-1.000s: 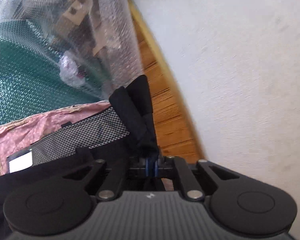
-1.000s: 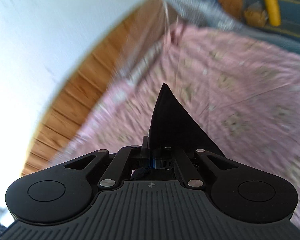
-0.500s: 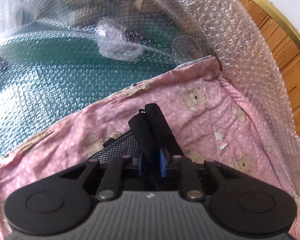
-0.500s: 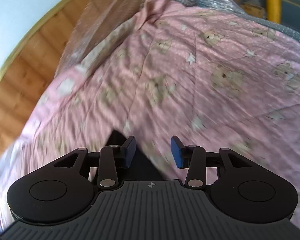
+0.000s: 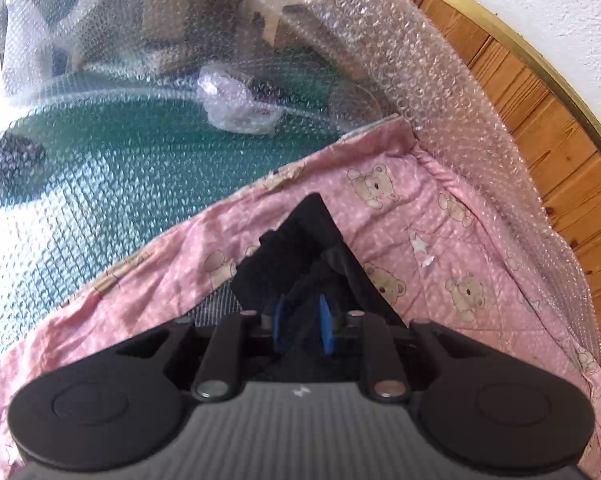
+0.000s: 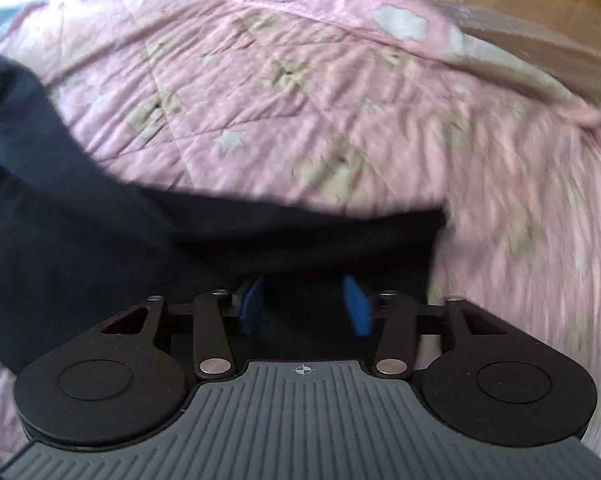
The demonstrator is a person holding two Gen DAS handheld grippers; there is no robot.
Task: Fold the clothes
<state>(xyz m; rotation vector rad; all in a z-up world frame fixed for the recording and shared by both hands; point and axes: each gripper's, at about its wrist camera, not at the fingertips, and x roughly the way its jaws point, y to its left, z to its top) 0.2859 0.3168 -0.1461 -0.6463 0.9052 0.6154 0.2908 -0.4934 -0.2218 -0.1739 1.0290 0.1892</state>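
Note:
A dark garment [image 5: 296, 240] lies bunched on a pink teddy-bear quilt [image 5: 428, 240], with a checked lining showing at its left edge. My left gripper [image 5: 302, 322] is open, its blue pads a little apart, and dark cloth sits in the gap between them. In the right wrist view the same dark garment [image 6: 148, 240] spreads flat across the quilt [image 6: 300, 80] from the left edge to a straight right hem. My right gripper [image 6: 304, 306] hovers over it, open wide, holding nothing.
Bubble wrap [image 5: 400, 52] covers a green surface [image 5: 112, 184] beyond the quilt's far edge, with a crumpled plastic bag [image 5: 236, 108] under it. A wooden panel [image 5: 548, 152] with a brass strip and a white wall rise at the right.
Both grippers came down from a raised hold onto the quilt. The right gripper let go of the dark cloth and opened wide. The left pads parted slightly and the garment settled.

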